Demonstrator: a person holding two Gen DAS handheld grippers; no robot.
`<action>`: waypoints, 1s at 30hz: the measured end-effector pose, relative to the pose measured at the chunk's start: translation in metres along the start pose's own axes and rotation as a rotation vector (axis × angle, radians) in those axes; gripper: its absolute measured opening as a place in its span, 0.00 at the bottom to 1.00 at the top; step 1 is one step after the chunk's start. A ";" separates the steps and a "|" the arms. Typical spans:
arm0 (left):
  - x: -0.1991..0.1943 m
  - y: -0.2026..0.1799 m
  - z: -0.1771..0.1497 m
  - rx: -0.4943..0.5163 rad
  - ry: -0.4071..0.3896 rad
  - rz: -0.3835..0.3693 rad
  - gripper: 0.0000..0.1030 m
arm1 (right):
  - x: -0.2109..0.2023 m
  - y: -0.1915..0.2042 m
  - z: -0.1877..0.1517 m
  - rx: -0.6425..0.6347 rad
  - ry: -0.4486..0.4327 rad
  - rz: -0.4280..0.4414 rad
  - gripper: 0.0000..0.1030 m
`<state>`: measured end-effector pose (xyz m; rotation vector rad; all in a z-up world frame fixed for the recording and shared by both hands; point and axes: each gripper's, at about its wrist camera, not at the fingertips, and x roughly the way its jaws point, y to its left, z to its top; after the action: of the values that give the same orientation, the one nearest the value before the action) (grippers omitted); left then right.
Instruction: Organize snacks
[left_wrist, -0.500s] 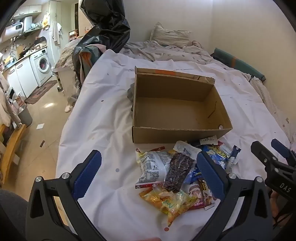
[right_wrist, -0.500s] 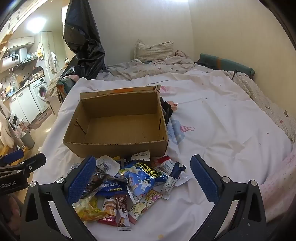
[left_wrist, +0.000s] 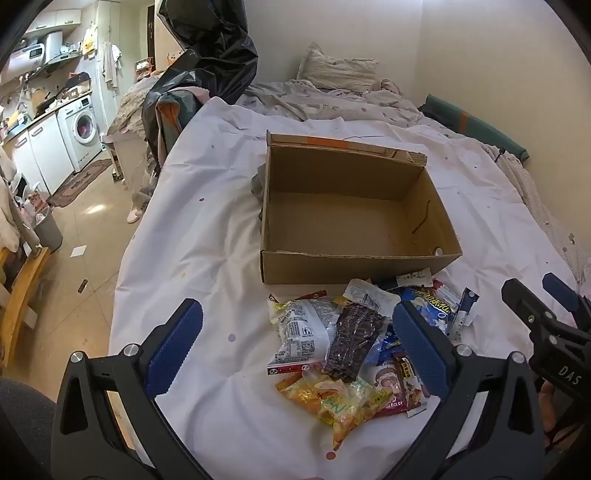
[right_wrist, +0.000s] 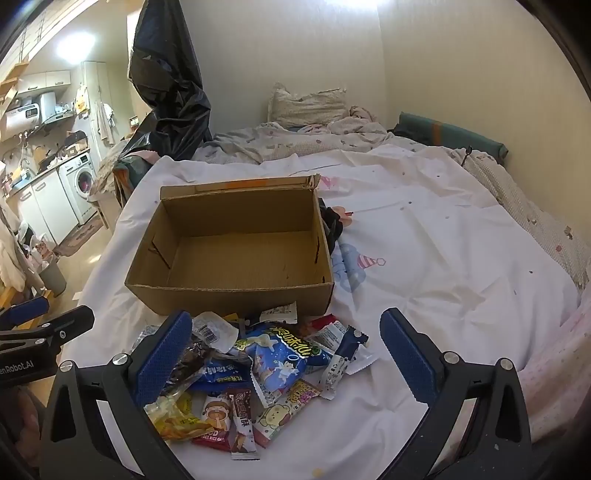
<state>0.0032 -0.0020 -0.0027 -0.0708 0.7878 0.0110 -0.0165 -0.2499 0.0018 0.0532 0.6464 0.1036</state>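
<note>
Hardly anything is shifting since half a second ago: both views are holding almost the same framing, with the snack pile and the box sitting just where they were.

Standing by the bed, I am watching the left hand-held gripper (left_wrist: 295, 350) hovering over the near edge of the white sheet (left_wrist: 207, 236), its blue fingers spread wide apart with nothing between them. The right hand-held gripper (right_wrist: 284, 356) is doing the same from the other side, fingers apart and empty, framing the heap.

The snacks (right_wrist: 258, 362) are lying in a loose overlapping pile on the sheet, just in front of the cardboard box (right_wrist: 236, 291), the farthest packets close against its near wall. Among them I am picking out a blue star-printed bag (right_wrist: 284, 358) on top, a dark packet (left_wrist: 352, 339) beside a white pouch (left_wrist: 301, 332), and a yellow bag (left_wrist: 332, 398) nearest the person.

The box is sitting open-topped and empty, its low front wall facing the pile, which I take to be deliberate: packets can be lifted a short way over that wall. Both grippers are waiting wide, probably so either can close on a packet. Nothing is sorted yet. The thin, slippery wrappers overlapping one another may drag neighbours along when one is pinched.
</note>
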 end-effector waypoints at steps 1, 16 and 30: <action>0.000 0.000 -0.001 -0.001 0.000 -0.001 0.99 | 0.000 0.000 0.000 0.002 0.000 0.001 1.00; -0.004 0.004 -0.001 -0.010 -0.003 -0.005 0.99 | 0.000 0.003 0.000 -0.001 -0.001 -0.007 1.00; -0.003 0.005 -0.001 -0.010 -0.001 -0.007 0.99 | 0.000 0.001 0.000 -0.001 -0.005 -0.011 1.00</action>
<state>0.0006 0.0029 -0.0013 -0.0830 0.7861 0.0080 -0.0166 -0.2486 0.0015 0.0487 0.6417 0.0929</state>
